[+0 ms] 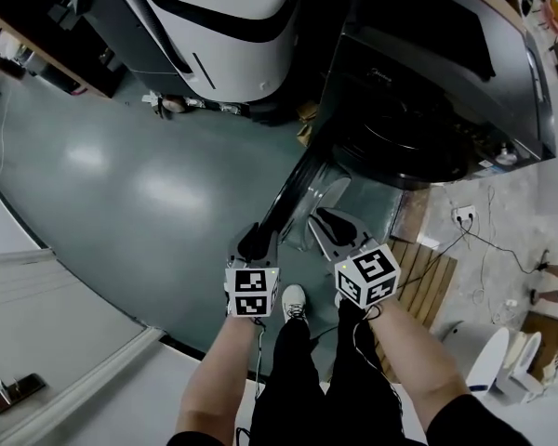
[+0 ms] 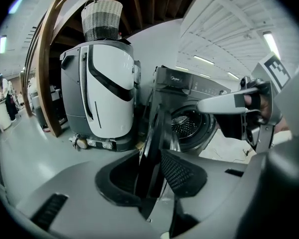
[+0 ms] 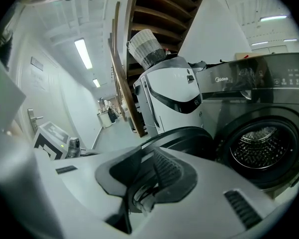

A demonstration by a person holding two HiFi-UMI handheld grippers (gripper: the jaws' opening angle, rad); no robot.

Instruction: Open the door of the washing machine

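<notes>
Gripping the dark rim of the door (image 2: 156,128), the left gripper (image 1: 257,240) has its jaws clenched on it, the rim running edge-on between them. The right gripper (image 1: 333,225), just beside it, has its jaws closed on the same rim, a little further along the curve. The door is round and black-edged, with a clear bulging window. It stands wide open, reaching from the jaws back to the front of the washer (image 3: 249,98). Beyond the right jaws and off to their right gapes the drum (image 3: 259,146), its perforated steel shining inside a dark ring. Above that, on the dark panel, the logo (image 3: 224,78) reads "Midea". The small pale control markings further right are too fine for me to read. Further back, beyond the jaws and left of the washer, stands a white and grey unit (image 3: 169,96) with a curved black stripe. A banded basket (image 3: 147,48) sits on top of it.
</notes>
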